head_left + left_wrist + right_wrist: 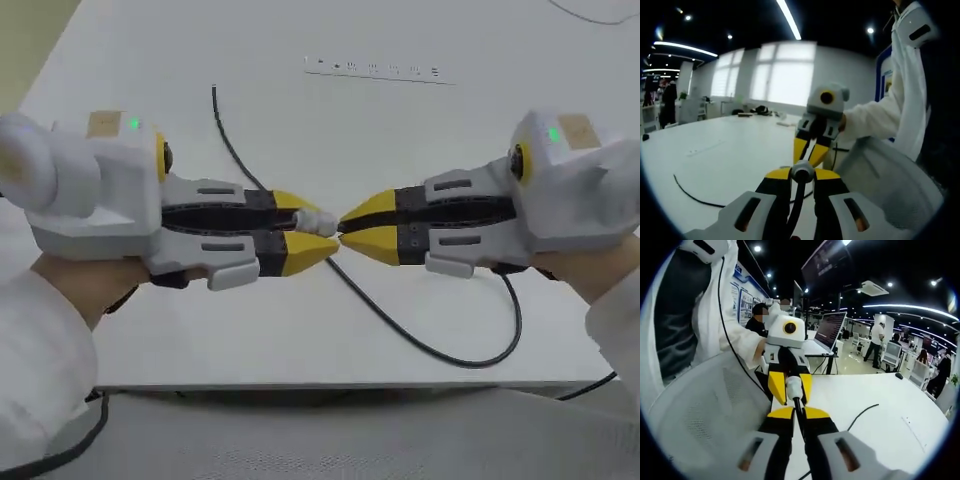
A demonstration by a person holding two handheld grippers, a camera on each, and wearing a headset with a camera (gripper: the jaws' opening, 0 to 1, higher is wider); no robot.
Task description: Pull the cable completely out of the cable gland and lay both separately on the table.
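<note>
**Extraction step, with the grippers meeting tip to tip over the near half of the worktop (300,330).** The left gripper (322,230) was closed on the white cable gland (318,221), its yellow jaws clamping the body from both sides. The right gripper (343,228) was pinched shut on the black cable (400,330) just beside the gland's mouth, its tips almost touching those of the left. In the left gripper view the cable ran back from the gland between that gripper's own jaws, so it evidently passed right through the gland. On that reading, the pull was best made straight along the gland's axis. The left gripper would hold the gland steady without twisting while the right drew directly away. The tail reaching toward the far left corner needed to slide freely, since it might snag between the left jaws. A slack loop lay close to the near edge beneath the right gripper and risked slipping over it. Bare worktop lay open toward the far edge and to the right, giving room for the draw. A thin marked strip (370,70) lay near the far edge, well apart.
</note>
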